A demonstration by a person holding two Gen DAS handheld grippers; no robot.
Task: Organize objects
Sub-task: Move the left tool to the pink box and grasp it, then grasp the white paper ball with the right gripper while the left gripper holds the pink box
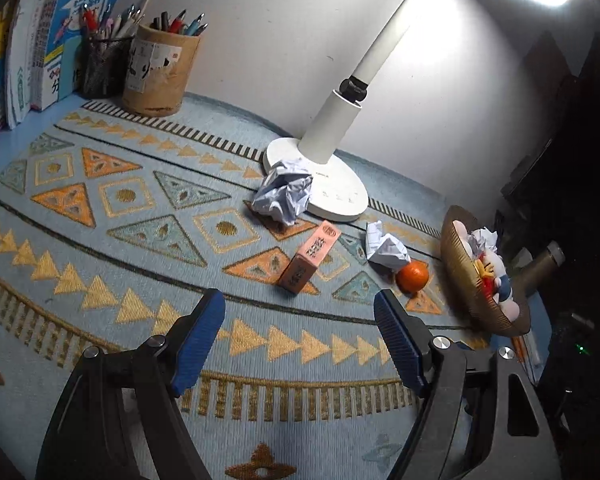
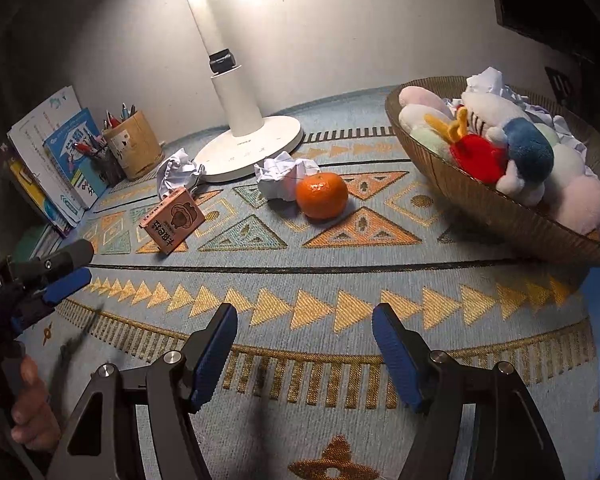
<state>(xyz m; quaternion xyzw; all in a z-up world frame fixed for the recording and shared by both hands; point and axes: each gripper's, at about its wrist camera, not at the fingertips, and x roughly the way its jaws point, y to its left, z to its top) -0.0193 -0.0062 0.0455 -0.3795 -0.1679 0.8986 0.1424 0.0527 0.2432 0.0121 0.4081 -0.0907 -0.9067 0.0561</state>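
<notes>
On the patterned blue mat lie an orange (image 1: 412,276) (image 2: 322,195), a small pink carton (image 1: 310,256) (image 2: 173,219), and two crumpled paper balls, one by the lamp base (image 1: 284,196) (image 2: 178,172), one beside the orange (image 1: 386,248) (image 2: 284,174). A brown bowl (image 1: 466,292) (image 2: 480,200) holds plush toys and crumpled paper. My left gripper (image 1: 300,312) is open and empty, just short of the carton; it also shows at the left of the right wrist view (image 2: 70,268). My right gripper (image 2: 304,332) is open and empty, well short of the orange.
A white desk lamp (image 1: 328,184) (image 2: 252,140) stands at the back. Two pen holders (image 1: 160,72) (image 2: 134,144) and upright books (image 1: 40,60) (image 2: 56,160) stand at the back left. A wall runs behind. A dark bottle (image 1: 540,268) lies past the bowl.
</notes>
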